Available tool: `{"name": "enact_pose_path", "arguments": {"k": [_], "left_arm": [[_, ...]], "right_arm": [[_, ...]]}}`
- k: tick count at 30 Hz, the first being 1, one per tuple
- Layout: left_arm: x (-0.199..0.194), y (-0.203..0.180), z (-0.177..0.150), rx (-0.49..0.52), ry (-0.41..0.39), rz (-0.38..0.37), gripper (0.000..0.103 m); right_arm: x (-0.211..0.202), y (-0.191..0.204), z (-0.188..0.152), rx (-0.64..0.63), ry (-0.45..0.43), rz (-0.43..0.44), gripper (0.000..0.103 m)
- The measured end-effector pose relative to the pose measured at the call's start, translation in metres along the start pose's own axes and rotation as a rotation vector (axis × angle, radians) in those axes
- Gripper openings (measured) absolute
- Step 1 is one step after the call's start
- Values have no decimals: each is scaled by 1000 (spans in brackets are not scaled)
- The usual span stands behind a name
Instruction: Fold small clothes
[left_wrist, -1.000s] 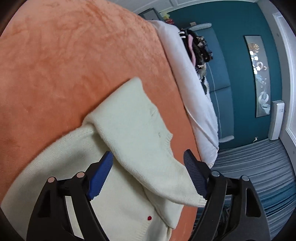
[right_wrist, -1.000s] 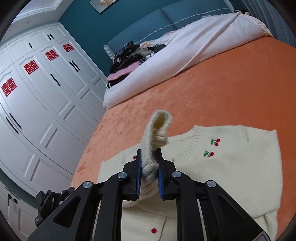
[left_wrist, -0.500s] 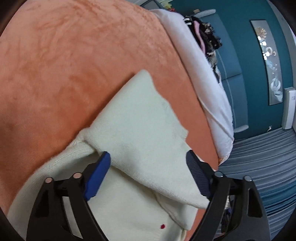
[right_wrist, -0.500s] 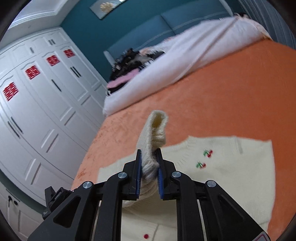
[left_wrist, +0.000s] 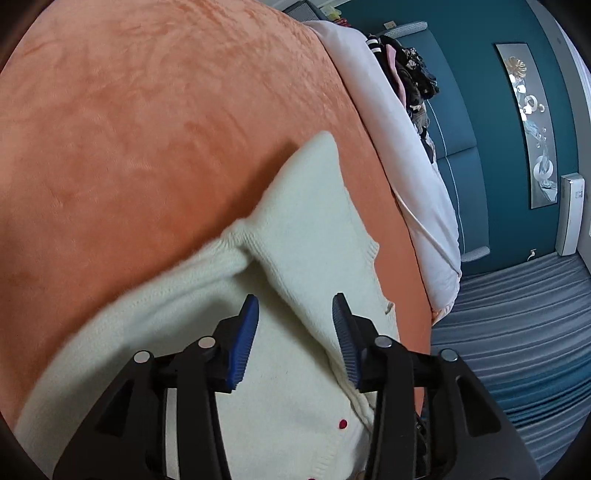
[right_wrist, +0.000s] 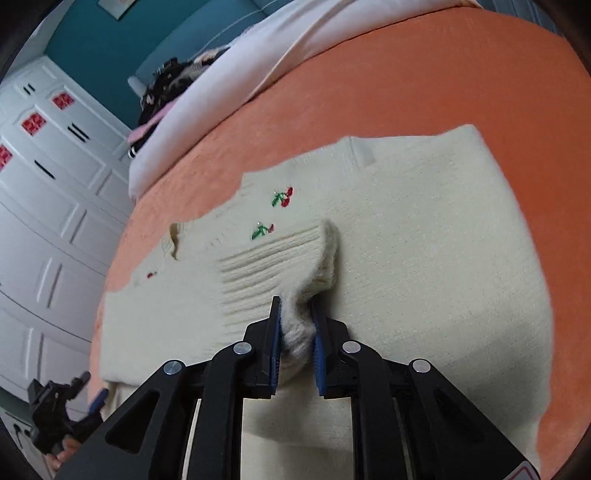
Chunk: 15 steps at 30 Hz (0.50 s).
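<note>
The orange bed (right_wrist: 424, 74) carries the cream cardigan (right_wrist: 443, 240), spread flat with one sleeve folded across its front. The right gripper (right_wrist: 295, 332) has its fingers clamped on the ribbed cuff (right_wrist: 280, 258), laying it over the chest. The left gripper (left_wrist: 295, 336) hovers with fingers apart. Body folds look not yet made.

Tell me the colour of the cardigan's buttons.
Red buttons on the cream cardigan; clearest in the left wrist view.
</note>
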<state>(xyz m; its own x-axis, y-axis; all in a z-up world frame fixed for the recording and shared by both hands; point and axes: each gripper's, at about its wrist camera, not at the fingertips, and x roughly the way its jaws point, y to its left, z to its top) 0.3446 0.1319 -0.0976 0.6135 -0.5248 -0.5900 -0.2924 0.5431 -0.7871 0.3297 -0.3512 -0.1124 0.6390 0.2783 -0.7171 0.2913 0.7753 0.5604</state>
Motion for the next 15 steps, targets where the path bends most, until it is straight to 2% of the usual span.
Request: {"name": "enact_pose_path", "arguments": {"k": [3, 5, 7, 8, 9, 10, 11, 12, 13, 14, 15], "left_arm": [[18, 1, 9, -24, 7, 28, 41], [23, 2, 22, -76, -31, 37, 37], [19, -3, 34, -68, -89, 33, 30], [16, -5, 35, -41, -119, 49, 27], [13, -4, 34, -10, -150, 69, 22], [14, 1, 32, 13, -163, 89, 22], [18, 10, 29, 27, -158, 104, 19], [22, 22, 25, 36, -153, 111, 9], [22, 27, 20, 72, -171, 84, 9], [20, 24, 16, 148, -189, 85, 9], [20, 20, 12, 204, -194, 108, 9]], "right_arm": [[-3, 5, 4, 26, -5, -2, 14], [-11, 15, 10, 5, -26, 8, 14], [-32, 27, 13, -25, -80, 64, 13], [-41, 33, 14, -41, -107, 87, 13], [-48, 37, 12, -58, -135, 87, 4], [-46, 34, 8, -82, -149, 39, 1], [-32, 24, 6, -77, -102, -18, 0], [-17, 8, 3, -47, -44, -76, 0], [-2, -9, -3, -9, 11, -95, 0], [-6, -17, -7, 13, -28, -41, 0], [-12, -14, -6, 16, -36, -44, 0]]}}
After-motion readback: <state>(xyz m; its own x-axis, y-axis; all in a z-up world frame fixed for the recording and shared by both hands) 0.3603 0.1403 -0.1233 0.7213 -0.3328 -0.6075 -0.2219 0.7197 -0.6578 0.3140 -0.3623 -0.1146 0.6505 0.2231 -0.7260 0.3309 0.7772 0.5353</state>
